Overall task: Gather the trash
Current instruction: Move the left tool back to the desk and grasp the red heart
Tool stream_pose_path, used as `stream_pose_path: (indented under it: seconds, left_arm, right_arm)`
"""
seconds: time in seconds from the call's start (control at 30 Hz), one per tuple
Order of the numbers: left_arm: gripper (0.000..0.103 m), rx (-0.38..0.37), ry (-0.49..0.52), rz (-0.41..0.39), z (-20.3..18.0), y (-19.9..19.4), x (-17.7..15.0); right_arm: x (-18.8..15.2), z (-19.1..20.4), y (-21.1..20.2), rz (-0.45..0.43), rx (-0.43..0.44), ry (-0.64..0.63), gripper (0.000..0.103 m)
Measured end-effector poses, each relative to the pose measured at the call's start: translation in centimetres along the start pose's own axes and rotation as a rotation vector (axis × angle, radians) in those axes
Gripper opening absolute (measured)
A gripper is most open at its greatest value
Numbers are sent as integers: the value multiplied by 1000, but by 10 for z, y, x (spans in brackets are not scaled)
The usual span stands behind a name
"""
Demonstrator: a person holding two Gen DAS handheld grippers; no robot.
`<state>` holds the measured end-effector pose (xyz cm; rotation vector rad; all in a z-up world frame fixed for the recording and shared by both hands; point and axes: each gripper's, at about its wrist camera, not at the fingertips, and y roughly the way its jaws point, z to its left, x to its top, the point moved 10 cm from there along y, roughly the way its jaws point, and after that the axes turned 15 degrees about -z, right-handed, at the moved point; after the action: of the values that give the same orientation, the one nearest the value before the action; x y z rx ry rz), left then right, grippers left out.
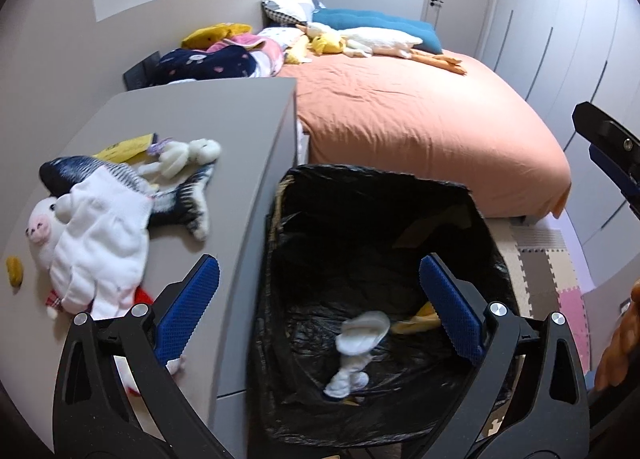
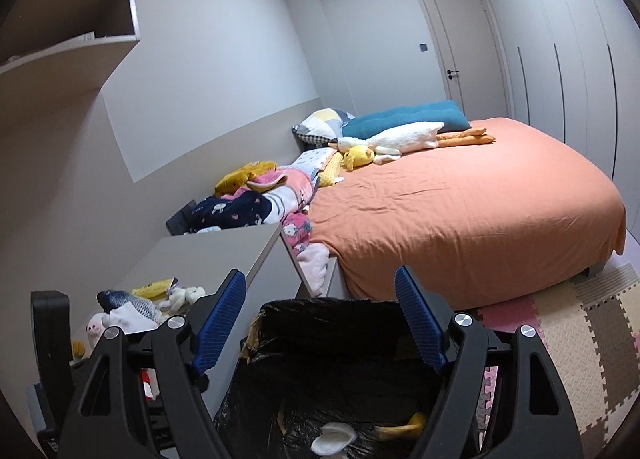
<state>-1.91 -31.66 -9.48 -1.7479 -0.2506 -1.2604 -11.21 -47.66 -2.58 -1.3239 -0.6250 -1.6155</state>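
Note:
A bin lined with a black bag (image 1: 486, 271) stands on the floor between the grey cabinet and the bed. Crumpled white tissue (image 1: 356, 347) and a yellow scrap (image 1: 416, 319) lie inside it. My left gripper (image 1: 320, 299) is open and empty, right above the bin's mouth, its left finger over the cabinet edge. My right gripper (image 2: 320, 315) is open and empty, higher above the same bin (image 2: 320, 323); the tissue (image 2: 334, 437) and yellow scrap (image 2: 404, 425) show below it. A small yellow scrap (image 1: 14, 269) lies on the cabinet's left edge.
The grey cabinet top (image 1: 224, 127) holds a plush fish (image 1: 112, 179), a white glove (image 1: 100, 243), a pig plush (image 1: 40, 231), a white bunny toy (image 1: 188, 155) and a yellow packet (image 1: 128, 145). An orange bed (image 2: 460, 211) with pillows and plush toys lies beyond. Foam mats (image 2: 580, 339) cover the floor.

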Motion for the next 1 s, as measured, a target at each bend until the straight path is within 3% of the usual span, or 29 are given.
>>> stream_pose_path:
  seconds: [0.7,1.0]
  left_arm:
    - [97,145,-52,24,106,-36,-31]
    - [97,244,-74,40,164,-62,-55]
  right_arm:
    - [-60,108,29,122,162,-83,80]
    - [-82,161,34,158,256,-118,82]
